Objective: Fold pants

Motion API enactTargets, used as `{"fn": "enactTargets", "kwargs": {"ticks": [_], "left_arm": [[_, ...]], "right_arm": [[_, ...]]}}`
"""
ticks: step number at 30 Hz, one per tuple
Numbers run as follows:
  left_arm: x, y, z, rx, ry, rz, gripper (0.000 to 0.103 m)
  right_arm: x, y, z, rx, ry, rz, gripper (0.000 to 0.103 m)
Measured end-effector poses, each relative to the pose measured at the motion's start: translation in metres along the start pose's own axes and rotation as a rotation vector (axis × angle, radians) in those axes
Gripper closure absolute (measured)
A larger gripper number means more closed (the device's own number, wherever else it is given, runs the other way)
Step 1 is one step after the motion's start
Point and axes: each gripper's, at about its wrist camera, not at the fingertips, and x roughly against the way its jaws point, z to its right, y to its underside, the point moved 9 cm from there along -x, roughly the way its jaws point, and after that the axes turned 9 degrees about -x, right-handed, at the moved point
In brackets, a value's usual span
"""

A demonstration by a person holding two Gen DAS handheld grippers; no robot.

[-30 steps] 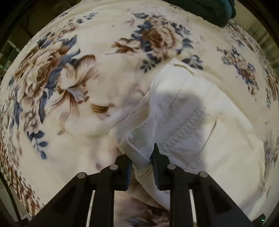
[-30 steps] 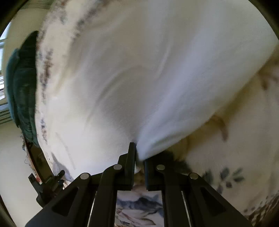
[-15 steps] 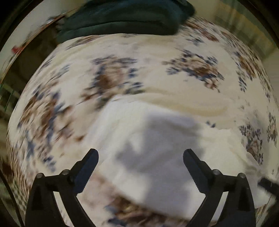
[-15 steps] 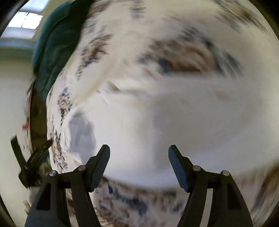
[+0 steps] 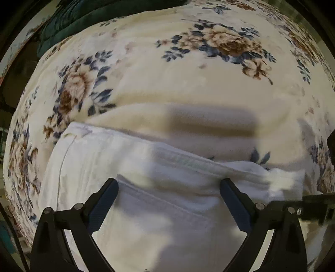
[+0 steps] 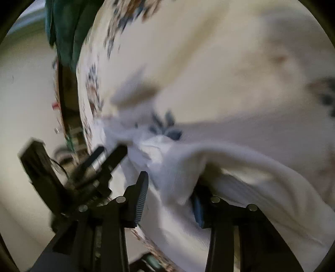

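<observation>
While the left wrist camera looks down its fingers, the left gripper (image 5: 168, 192) hangs with its jaws spread wide and nothing between them, poised over the white cotton pants (image 5: 134, 188), which lie folded on the cream fleece blanket with blue and brown flowers (image 5: 188, 69). A stitched seam runs across the fabric between the two black fingers (image 5: 104, 200), and a dark shadow bar falls on the blanket just past the pants' far edge. Up top, a dark green velvety cushion (image 5: 88, 14) sits at the blanket's far end. Over to the right wrist camera, blurred: the right gripper (image 6: 170, 196) has its jaws parted too, a thick fold of the pants (image 6: 240, 167) lying loose between them, not pinched. The left gripper (image 6: 100, 159) shows at left, beside the pants' edge.
</observation>
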Motion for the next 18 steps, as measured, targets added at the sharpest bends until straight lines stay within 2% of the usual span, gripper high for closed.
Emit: {"fn": "enactTargets", "kwargs": {"ticks": [2,4,7,8,10,11,12,13,14,15,16,18], "left_arm": [[-0.002,0.004,-0.005,0.032,0.023,-0.008,0.004],[-0.001,0.007,-0.011,0.053,0.026,0.0,0.004],[-0.005,0.01,-0.014,0.05,0.017,-0.005,0.004],[-0.007,0.011,-0.016,0.05,0.017,-0.009,0.004],[-0.011,0.013,-0.02,0.054,0.002,-0.01,0.004],[-0.013,0.014,-0.022,0.055,-0.002,-0.01,0.004],[-0.014,0.017,-0.024,0.06,0.005,-0.004,0.003],[-0.015,0.018,-0.025,0.065,0.004,0.001,0.003],[-0.015,0.019,-0.026,0.067,0.007,0.001,0.003],[-0.015,0.019,-0.028,0.068,0.013,0.0,0.003],[-0.015,0.02,-0.029,0.069,0.013,-0.001,0.003],[-0.016,0.021,-0.034,0.069,0.008,-0.008,0.003]], "right_arm": [[-0.001,0.007,-0.003,0.019,-0.049,-0.024,0.068],[-0.003,-0.001,0.007,0.052,-0.013,-0.004,0.066],[-0.033,-0.008,0.02,0.009,-0.002,-0.05,0.059],[-0.034,-0.01,0.013,-0.007,-0.056,-0.054,0.058],[-0.021,-0.013,0.001,-0.045,-0.188,-0.026,0.065],[-0.007,-0.016,0.0,-0.067,-0.25,0.016,0.084],[0.01,-0.019,0.006,-0.129,-0.334,0.052,0.093],[0.022,-0.018,0.013,-0.186,-0.402,0.066,0.094],[0.033,-0.018,0.021,-0.218,-0.431,0.095,0.094],[0.045,-0.019,0.033,-0.24,-0.415,0.146,0.094],[0.049,-0.019,0.038,-0.261,-0.425,0.159,0.094],[0.049,-0.02,0.043,-0.291,-0.457,0.138,0.094]]}}
